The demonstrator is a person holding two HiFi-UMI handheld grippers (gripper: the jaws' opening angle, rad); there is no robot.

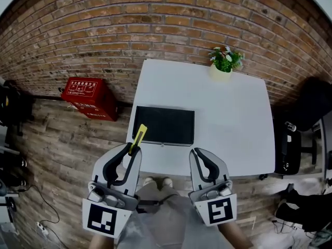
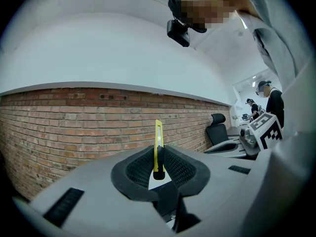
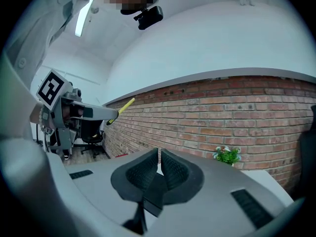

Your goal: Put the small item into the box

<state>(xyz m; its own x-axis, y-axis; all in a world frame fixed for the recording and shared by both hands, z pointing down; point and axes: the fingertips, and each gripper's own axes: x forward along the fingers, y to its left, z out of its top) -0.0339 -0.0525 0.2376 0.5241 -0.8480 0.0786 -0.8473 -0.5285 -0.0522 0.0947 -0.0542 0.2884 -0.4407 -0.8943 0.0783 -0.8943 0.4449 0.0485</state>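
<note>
Pads of the left tongs [image 2: 158, 154] were clenched on a slim yellow cutter [image 2: 158, 135]. It stood edge-on between them, its black butt sunk in the gap and most of its length reaching out past the tips.

In the head view those tongs hung at the near left corner of the white bench [image 1: 233, 118], and the cutter slanted forward from them. Its far end overlapped the near left corner of the black box [image 1: 164, 125]. Whether the cutter touched the box could not be told from there; the left gripper view showed only a brick wall [image 2: 74, 117] behind it.

The box itself lay flat along the bench's near edge, at its left end.

The right tongs [image 1: 196, 152] hovered at the same near edge, just off the box's near right corner. Their jaws were closed together with nothing between them, and they were well apart from the cutter.

A potted plant [image 1: 225, 60] stood at the bench's far edge, towards its right corner. A red case [image 1: 88, 98] sat on the wooden floor [image 1: 62, 144] to the left of the bench, against the wall.
</note>
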